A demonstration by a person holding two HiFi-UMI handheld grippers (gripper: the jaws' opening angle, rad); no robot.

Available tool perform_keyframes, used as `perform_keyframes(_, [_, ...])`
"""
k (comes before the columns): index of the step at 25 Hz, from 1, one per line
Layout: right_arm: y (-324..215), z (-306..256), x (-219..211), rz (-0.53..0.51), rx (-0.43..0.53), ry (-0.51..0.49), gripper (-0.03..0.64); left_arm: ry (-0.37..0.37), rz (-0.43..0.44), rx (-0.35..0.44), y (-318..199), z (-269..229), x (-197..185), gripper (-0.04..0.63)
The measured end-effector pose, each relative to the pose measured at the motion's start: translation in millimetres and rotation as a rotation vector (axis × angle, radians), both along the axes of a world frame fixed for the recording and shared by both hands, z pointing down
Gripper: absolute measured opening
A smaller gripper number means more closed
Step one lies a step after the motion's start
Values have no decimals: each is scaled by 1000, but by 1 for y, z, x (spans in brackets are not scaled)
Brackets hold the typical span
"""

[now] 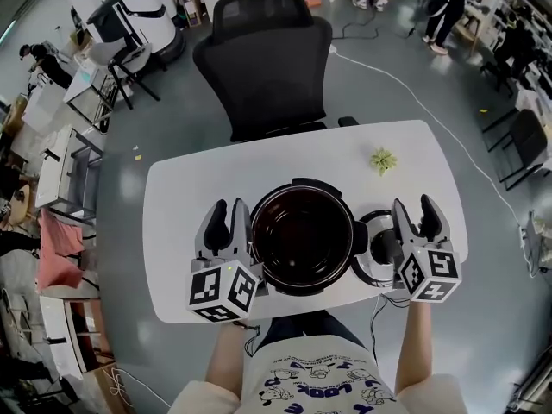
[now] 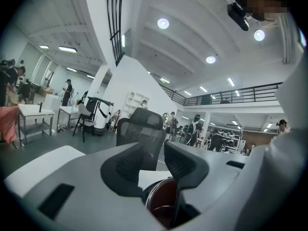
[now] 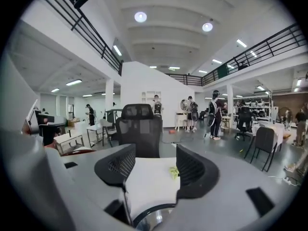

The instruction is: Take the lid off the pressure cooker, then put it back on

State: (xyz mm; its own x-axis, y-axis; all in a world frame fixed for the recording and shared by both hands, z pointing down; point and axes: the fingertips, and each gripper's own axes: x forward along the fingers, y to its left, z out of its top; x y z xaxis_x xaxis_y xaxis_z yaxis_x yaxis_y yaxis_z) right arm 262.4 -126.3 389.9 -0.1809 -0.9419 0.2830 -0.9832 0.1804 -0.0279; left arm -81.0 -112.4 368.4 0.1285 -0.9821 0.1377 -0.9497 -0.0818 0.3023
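Lid (image 1: 373,259): right of open cooker (image 1: 302,238), below our right gripper (image 1: 415,208); left gripper (image 1: 229,210) farther. We keep both jaws apart, empty.

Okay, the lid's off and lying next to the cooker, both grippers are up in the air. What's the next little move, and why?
Probably lower the right gripper onto the lid, which lies on the table right of the open cooker, just beneath that gripper. Its jaws stand apart and empty, so it looks ready to grip the lid's handle.
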Motion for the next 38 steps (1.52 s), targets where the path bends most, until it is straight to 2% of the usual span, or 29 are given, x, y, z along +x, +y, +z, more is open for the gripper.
perform_keyframes(6, [9,-56,-14,12,132,-17,228,-63,29,107,4,-48,13,101])
perform_keyframes(11, [21,-84,-19,19,196,-20,206,-88,35,178,14,-75,22,63])
perform_keyframes(17, [33,-108,-20,49,271,-25,133,-130,37,240,26,-97,30,23])
perform_keyframes(24, [46,-122,-22,90,321,-10,13,-160,45,269,38,-111,38,14])
perform_keyframes(38, [52,-125,-25,84,310,-11,12,-160,45,268,41,-113,40,12])
